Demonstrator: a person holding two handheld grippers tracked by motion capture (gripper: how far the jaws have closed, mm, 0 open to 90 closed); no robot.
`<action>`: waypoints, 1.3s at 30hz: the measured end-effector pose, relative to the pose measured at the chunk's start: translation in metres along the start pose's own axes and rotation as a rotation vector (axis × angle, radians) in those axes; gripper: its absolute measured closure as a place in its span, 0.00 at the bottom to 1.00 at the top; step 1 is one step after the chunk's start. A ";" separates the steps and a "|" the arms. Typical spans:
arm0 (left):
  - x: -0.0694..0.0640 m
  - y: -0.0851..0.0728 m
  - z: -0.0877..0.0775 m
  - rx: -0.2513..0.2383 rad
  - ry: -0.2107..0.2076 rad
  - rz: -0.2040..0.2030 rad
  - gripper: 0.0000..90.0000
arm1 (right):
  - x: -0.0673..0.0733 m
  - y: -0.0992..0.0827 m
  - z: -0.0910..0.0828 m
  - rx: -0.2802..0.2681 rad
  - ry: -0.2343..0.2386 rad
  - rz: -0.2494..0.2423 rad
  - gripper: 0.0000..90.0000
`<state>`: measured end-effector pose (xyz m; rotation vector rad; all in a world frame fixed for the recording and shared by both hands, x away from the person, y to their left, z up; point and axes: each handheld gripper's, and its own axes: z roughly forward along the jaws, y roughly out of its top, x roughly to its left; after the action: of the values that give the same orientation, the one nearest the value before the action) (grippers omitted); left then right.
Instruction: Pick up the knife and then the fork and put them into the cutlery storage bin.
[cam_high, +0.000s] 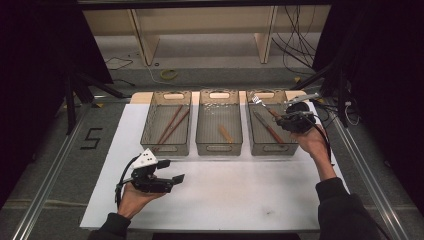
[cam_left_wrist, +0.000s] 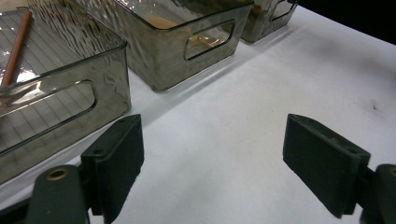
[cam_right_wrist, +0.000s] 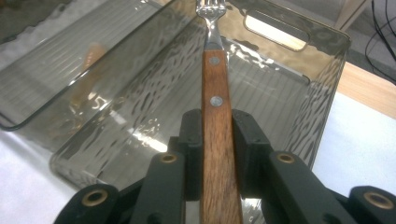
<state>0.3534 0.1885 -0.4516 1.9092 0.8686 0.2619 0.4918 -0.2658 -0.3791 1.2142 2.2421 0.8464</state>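
Left hand-held gripper (cam_left_wrist: 212, 158) agape — right hand-held gripper (cam_right_wrist: 218, 140) clamped.

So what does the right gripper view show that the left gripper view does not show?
Right gripper view: the right gripper shut on a wooden-handled fork, held over the right bin.

Left gripper view: the left gripper open over the white table sheet, beside the left bin with a brown stick.

Both: smoky clear bins with cut-out handles.

Both tongs were black with brass-ringed screw holes; the left tongs (cam_high: 172, 179) carried a grey three-cornered plate, and the sleeves were dark.
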 end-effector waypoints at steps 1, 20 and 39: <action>0.000 0.000 0.000 0.002 0.001 0.002 0.22 | -0.001 0.000 0.001 0.000 -0.002 0.004 0.84; 0.000 -0.004 0.002 0.006 -0.003 -0.012 0.21 | -0.005 -0.001 0.024 0.061 -0.023 0.042 0.84; 0.001 -0.005 0.002 -0.001 -0.005 -0.019 0.21 | 0.000 -0.002 0.038 0.085 0.030 0.086 0.71</action>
<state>0.3528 0.1888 -0.4573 1.8989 0.8830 0.2464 0.5147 -0.2555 -0.4073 1.3537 2.2842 0.8140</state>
